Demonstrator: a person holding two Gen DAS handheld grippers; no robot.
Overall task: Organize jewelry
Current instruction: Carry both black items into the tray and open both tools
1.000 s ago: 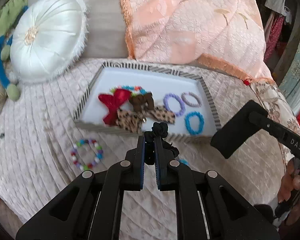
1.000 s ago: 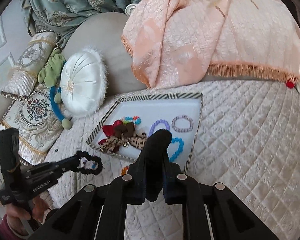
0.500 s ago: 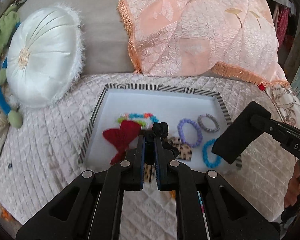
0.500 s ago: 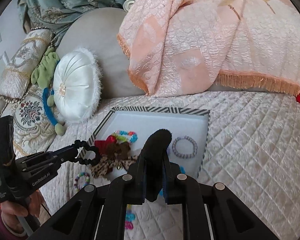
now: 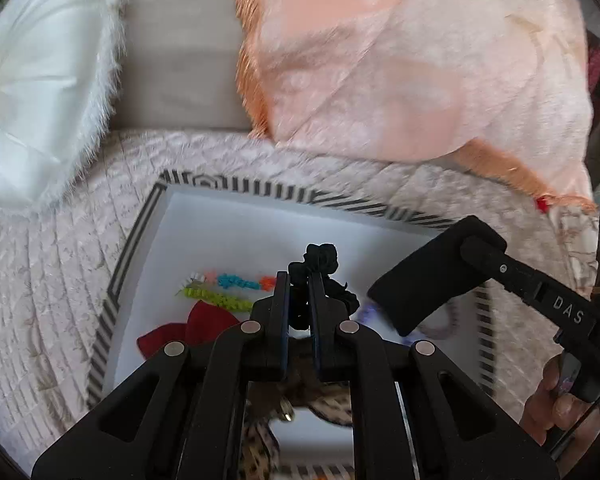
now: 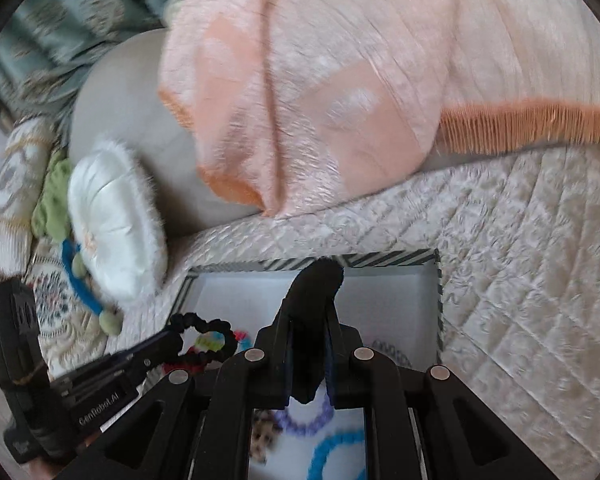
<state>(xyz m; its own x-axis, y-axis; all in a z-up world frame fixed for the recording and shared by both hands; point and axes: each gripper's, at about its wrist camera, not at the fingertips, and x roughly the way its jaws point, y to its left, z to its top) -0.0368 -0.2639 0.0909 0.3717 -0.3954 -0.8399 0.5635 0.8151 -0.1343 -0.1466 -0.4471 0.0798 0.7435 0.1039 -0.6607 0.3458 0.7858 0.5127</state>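
Note:
My left gripper [image 5: 298,280] is shut on a black scrunchie [image 5: 320,258] and holds it above the white tray with a striped rim [image 5: 235,190]. The scrunchie also shows in the right wrist view [image 6: 203,326], hanging from the left gripper's tip [image 6: 167,338]. My right gripper [image 6: 310,320] is shut on a black velvet piece [image 6: 318,280], also over the tray [image 6: 438,300]; it shows in the left wrist view [image 5: 424,276]. In the tray lie a multicoloured bead bracelet [image 5: 227,282], a red bow [image 5: 187,330], a leopard bow [image 5: 324,402], a purple bracelet [image 6: 306,424] and a blue bracelet [image 6: 332,452].
The tray rests on a quilted beige bedspread [image 6: 520,280]. A round white satin cushion [image 5: 39,92] lies to the left. A peach fringed blanket [image 5: 400,60] is draped behind the tray. A green and blue soft toy [image 6: 71,248] lies by the cushion.
Both grippers have moved forward over the tray, so it fills more of each view. The left gripper carried the black scrunchie from the bedspread side to above the tray's middle.

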